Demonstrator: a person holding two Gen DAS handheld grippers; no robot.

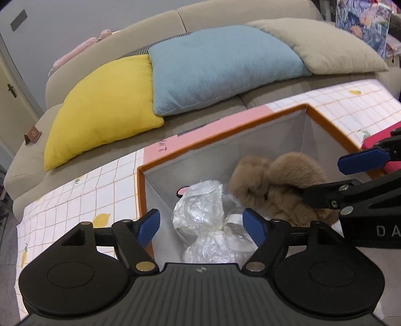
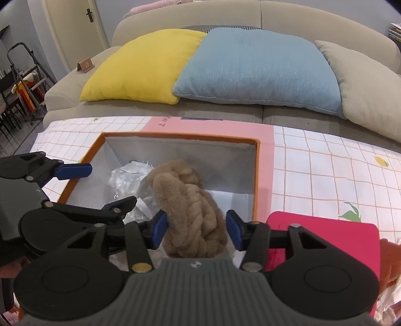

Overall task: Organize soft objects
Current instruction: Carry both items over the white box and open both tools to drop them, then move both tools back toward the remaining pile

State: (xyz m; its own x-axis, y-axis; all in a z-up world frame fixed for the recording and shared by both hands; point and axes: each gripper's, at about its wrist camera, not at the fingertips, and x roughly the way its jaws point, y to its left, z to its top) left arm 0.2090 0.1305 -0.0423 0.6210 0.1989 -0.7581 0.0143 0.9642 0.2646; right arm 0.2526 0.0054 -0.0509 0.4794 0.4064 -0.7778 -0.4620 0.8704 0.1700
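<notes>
- Left wrist view: the left gripper (image 1: 201,225) tilts steeply down over the near-left part of the box (image 1: 225,126), jaws wide, pads clear of everything.
- Its left pad hangs over the box's orange left rim; the right pad is inside, over the contents.
- A white toy in clear plastic (image 1: 200,213) lies on the box floor between and just beyond the pads; nothing presses on it.
- Beside it to the right, a brown plush (image 1: 273,185) lies in the box, touching or nearly touching the wrapped toy.
- The right gripper (image 1: 325,178) comes in from the right edge, its lower finger on or just above the plush; the angle is poor, so contact is unclear.
- Right wrist view: the right gripper (image 2: 195,229) also points steeply down, over the box's (image 2: 175,136) near wall, jaws partly spread.
- The plush (image 2: 185,205) sits between its pads; the left pad is at the fur, the right pad stands clear with a gap.
- The left gripper (image 2: 110,185) crosses in at the left, jaws apart, over the plastic-wrapped toy (image 2: 127,179).
- The box's far half is bare grey floor, with room there.
- The box stands on a checked cloth (image 2: 325,170); a red flat item (image 2: 325,235) lies right of it, near the right gripper.
- Beyond, a sofa (image 2: 300,15) holds yellow (image 2: 140,65), blue (image 2: 258,67) and beige (image 2: 371,92) pillows in a row.
</notes>
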